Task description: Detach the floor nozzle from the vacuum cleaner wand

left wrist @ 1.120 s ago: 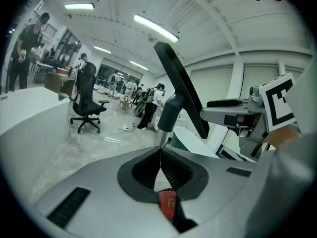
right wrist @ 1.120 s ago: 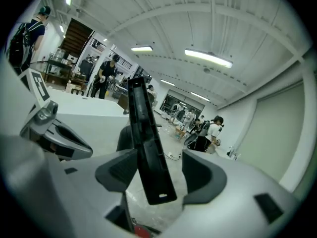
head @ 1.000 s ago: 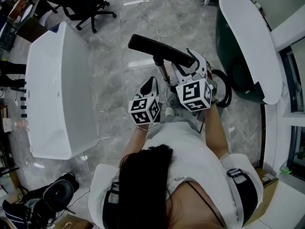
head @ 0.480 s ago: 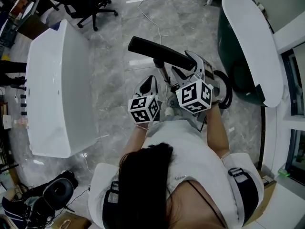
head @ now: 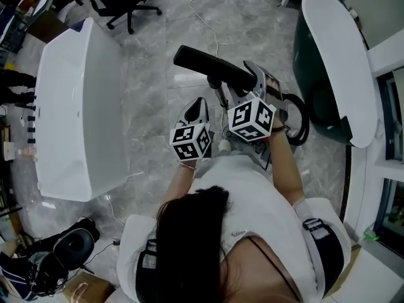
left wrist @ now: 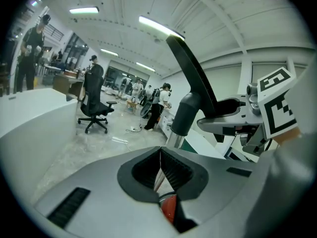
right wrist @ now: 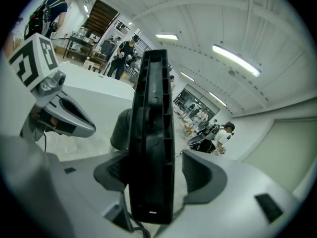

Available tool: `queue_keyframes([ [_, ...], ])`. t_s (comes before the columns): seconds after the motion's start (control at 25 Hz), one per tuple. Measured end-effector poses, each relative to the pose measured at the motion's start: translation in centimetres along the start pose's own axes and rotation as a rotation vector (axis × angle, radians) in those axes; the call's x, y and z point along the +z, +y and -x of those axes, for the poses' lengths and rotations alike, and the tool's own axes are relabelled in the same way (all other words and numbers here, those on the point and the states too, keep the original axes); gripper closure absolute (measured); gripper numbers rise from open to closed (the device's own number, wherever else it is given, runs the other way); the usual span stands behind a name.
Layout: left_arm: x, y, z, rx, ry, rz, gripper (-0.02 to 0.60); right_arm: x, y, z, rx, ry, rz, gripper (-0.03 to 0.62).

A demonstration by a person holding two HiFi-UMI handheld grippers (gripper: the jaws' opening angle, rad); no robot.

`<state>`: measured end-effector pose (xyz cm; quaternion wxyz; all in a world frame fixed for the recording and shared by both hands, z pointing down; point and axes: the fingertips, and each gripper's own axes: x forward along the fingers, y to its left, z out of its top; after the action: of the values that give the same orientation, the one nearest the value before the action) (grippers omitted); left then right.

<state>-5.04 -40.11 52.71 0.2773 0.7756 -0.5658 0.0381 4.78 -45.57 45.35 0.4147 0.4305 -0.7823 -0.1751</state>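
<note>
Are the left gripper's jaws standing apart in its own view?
No: on the left gripper the ribbed pads meet along one closed line.

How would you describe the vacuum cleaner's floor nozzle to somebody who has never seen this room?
In the head view, find the grey floor between the long white table and the white-topped green counter. In the middle is a thin silver wand, with the floor nozzle across its far end. It is the only long black bar; the wand is slim and shiny.

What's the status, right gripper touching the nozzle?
Cannot tell. Right gripper view: the nozzle stands between the right gripper's fingers, just opened wider; a gap shows at one, the other's pad hides behind it.
</note>
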Motion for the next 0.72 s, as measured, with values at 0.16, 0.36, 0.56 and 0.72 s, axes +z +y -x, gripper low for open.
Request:
queue_keyframes([
  [0.16, 0.1, 0.3, 0.1, 0.014, -0.005, 0.005, 0.577, 0.1, 0.1, -0.9, -0.003, 0.0, 0.021, 0.293],
  [0.36, 0.1, 0.7, 0.0, 0.022, -0.005, 0.006, 0.576, 0.0, 0.3, -1.8, 0.004, 0.011, 0.061, 0.293],
  [0.56, -0.2, 1.0, -0.1, 0.034, 0.003, 0.008, 0.577, 0.0, 0.4, -1.6, 0.013, -0.009, 0.031, 0.384],
  [0.72, -0.6, 0.7, -0.8, 0.029, 0.034, -0.011, 0.575, 0.1, 0.1, -1.9, 0.013, -0.028, 0.043, 0.384],
])
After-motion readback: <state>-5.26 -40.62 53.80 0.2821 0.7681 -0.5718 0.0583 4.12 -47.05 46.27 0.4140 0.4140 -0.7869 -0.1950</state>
